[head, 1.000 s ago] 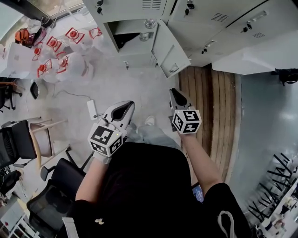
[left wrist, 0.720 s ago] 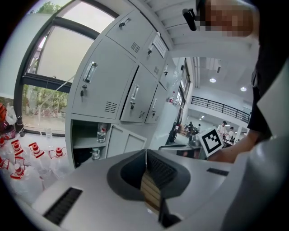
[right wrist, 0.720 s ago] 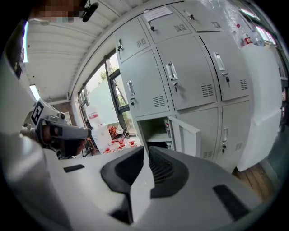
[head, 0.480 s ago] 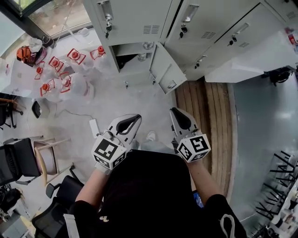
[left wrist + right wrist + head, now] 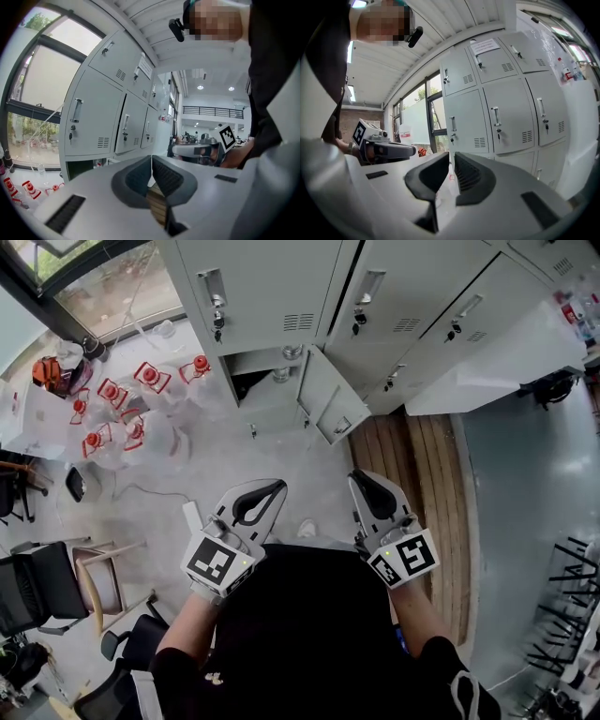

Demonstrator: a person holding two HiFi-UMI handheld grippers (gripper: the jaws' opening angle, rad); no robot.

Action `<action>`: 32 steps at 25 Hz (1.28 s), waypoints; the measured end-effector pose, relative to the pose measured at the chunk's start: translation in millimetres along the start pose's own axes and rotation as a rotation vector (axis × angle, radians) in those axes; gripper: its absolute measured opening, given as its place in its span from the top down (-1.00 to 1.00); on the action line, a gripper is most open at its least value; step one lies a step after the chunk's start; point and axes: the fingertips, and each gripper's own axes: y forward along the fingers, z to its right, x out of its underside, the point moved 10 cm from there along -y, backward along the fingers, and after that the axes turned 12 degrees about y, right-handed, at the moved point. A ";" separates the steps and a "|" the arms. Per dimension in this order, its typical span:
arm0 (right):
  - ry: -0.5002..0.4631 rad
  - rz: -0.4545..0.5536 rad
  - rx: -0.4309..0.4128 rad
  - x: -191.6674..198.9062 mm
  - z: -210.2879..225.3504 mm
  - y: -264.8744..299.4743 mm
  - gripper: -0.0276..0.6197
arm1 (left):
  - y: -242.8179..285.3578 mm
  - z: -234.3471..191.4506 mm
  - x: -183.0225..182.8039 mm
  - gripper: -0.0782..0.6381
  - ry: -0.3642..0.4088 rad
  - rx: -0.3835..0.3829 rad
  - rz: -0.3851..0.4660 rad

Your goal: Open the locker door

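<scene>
We see a grey floor (image 5: 234, 437) with wood planks (image 5: 412, 446) on the right, and a row of grey lockers (image 5: 272, 282) ahead. One low door (image 5: 328, 395) hangs open, well apart from the left gripper (image 5: 279, 487) and the right gripper (image 5: 355, 475). Both have their jaws closed, holding nothing. Red-capped jugs (image 5: 117, 395) stand near the window (image 5: 112, 292). The open locker's inside is dark, and chairs (image 5: 42, 577) are cut off at the left edge.

We see even daylight from the window (image 5: 103, 287), with soft shadows. Both gripper views bend strongly toward dark rounded corners; ceiling lamps (image 5: 200, 87) glow far off.
</scene>
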 end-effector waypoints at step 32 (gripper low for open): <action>-0.034 -0.017 -0.039 -9.6 -4.4 16.8 0.74 | 5.1 -25.2 -9.4 0.72 0.022 -0.001 0.016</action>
